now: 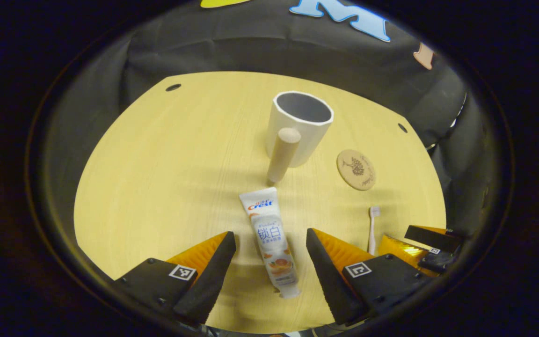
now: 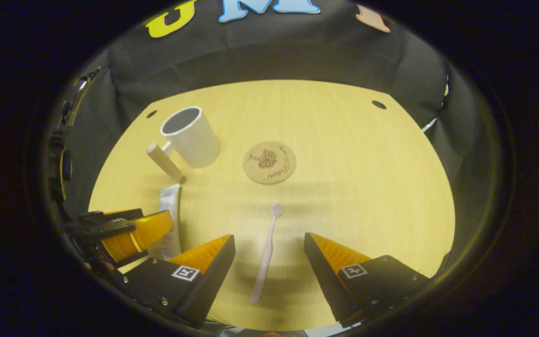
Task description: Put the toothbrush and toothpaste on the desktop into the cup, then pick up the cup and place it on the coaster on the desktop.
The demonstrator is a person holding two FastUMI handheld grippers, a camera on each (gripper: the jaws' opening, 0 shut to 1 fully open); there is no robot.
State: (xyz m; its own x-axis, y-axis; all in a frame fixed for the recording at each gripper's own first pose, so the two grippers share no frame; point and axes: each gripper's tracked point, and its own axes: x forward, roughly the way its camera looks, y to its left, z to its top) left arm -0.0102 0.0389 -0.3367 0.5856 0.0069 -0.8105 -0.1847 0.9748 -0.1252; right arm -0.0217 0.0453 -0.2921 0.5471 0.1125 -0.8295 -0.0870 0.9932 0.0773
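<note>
A white toothpaste tube [image 1: 270,240] lies flat on the wooden desktop [image 1: 166,178], between the fingers of my open left gripper [image 1: 270,243]; neither finger touches it. A white cup [image 1: 299,127] with a wooden handle [image 1: 282,154] stands upright beyond it. To the cup's right lies a round cork coaster [image 1: 356,169]. In the right gripper view, the white toothbrush [image 2: 266,252] lies between the fingers of my open right gripper [image 2: 269,245], untouched. The cup [image 2: 190,136], coaster [image 2: 269,162] and toothpaste [image 2: 170,210] sit farther off, with the left gripper [image 2: 134,231] at the left.
The desktop's far edge meets the black cloth wall. Small dark holes [image 1: 173,87] sit near the far corners. The right gripper [image 1: 414,248] appears at the lower right of the left gripper view, beside the toothbrush [image 1: 373,227].
</note>
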